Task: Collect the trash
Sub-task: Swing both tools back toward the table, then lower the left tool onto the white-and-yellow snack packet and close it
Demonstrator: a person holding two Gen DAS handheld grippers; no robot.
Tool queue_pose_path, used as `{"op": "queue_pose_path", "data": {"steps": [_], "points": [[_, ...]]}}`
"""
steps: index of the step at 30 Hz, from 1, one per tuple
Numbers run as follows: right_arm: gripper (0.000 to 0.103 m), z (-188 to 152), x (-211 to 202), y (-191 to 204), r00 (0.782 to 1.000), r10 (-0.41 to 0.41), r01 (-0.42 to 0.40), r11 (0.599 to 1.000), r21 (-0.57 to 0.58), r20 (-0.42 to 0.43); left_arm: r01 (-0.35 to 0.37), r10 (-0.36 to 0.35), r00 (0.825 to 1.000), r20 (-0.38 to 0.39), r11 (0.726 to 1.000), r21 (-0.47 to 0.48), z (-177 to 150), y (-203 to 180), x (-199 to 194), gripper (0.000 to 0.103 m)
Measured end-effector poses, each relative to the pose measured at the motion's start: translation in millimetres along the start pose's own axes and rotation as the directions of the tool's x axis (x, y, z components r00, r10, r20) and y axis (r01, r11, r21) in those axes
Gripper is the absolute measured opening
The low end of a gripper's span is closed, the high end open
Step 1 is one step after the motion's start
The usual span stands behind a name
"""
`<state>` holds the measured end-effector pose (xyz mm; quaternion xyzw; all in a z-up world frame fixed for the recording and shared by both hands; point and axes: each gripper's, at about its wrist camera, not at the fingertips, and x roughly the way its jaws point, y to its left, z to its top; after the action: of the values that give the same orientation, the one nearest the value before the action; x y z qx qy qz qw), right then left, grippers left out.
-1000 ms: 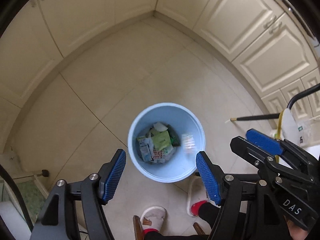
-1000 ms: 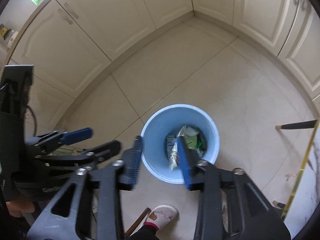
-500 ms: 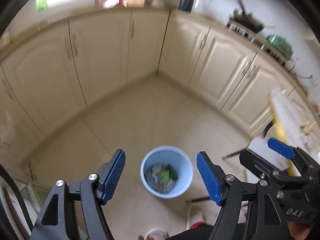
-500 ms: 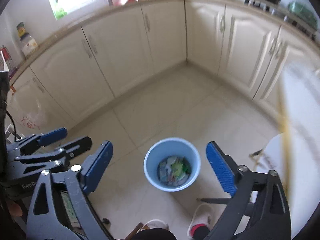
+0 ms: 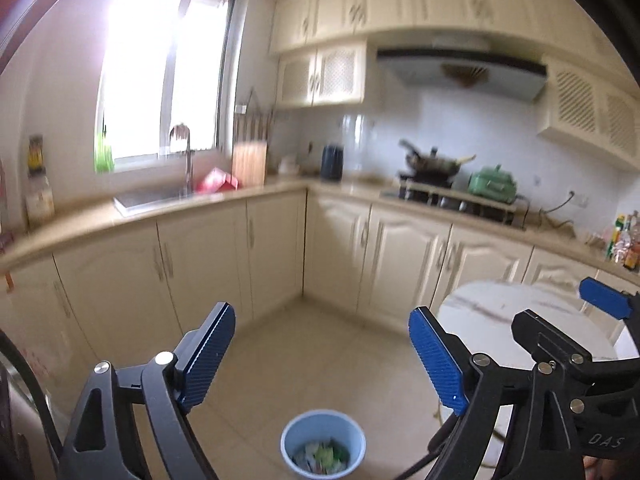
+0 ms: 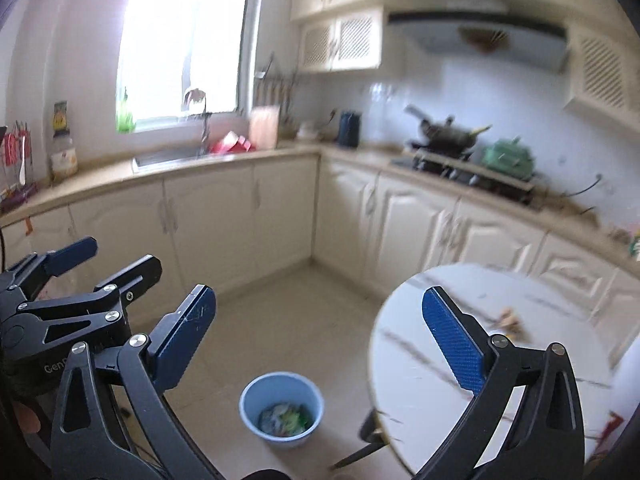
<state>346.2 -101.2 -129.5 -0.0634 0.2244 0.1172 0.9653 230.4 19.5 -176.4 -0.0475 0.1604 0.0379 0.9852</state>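
While both tools point out over the kitchen floor, the left gripper stands with its jaws spread wide and nothing between them, having just been opening. Low on the floor sits the pale blue trash bin, with crumpled wrappers lying inside it. Further right, the right gripper is spread as wide as it goes, also just opened and empty, partly over a round white marble table holding small scraps.
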Motion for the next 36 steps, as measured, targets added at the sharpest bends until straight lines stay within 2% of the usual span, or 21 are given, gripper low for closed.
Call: {"op": "queue_pose_path", "data": {"steps": [4,8,9,11,15,19,22,28,36], "points": [[0.103,8,-54,-7,0.995,-0.05,0.049,0.999,0.011,0.081,0.016,-0.018,0.996,0.084,1.0,0.018,-24,-29,-43,0.088],[0.103,10,-102,-17,0.985,-0.085,0.081,0.996,0.035,0.153,0.009,-0.017,0.983,0.183,0.999,0.043,-51,-42,-84,0.093],[0.103,10,-110,-18,0.982,-0.094,0.089,0.995,0.037,0.166,0.006,-0.015,0.98,0.201,0.999,0.045,-80,-35,-93,0.094],[0.103,8,-127,-23,0.975,-0.112,0.106,0.993,0.044,0.194,-0.002,-0.012,0.968,0.249,0.999,0.054,-101,-45,-106,0.094],[0.103,5,-154,-32,0.958,-0.152,0.14,0.988,0.064,0.243,0.005,-0.025,0.958,0.285,0.998,0.07,-153,-62,-122,0.095],[0.103,-1,-173,-42,0.943,-0.196,0.178,0.98,0.089,0.271,0.024,-0.049,0.953,0.299,0.996,0.089,-175,-63,-137,0.095],[0.103,-5,-181,-51,0.938,-0.214,0.193,0.976,0.102,0.272,0.032,-0.061,0.951,0.304,0.994,0.1,-180,-67,-146,0.095],[0.103,-10,-189,-67,0.932,-0.239,0.212,0.969,0.124,0.273,0.047,-0.081,0.949,0.305,0.992,0.117,-166,-69,-150,0.095],[0.103,-19,-180,-92,0.93,-0.276,0.242,0.957,0.162,0.241,0.07,-0.11,0.958,0.265,0.985,0.155,-122,-88,-114,0.095]]}}
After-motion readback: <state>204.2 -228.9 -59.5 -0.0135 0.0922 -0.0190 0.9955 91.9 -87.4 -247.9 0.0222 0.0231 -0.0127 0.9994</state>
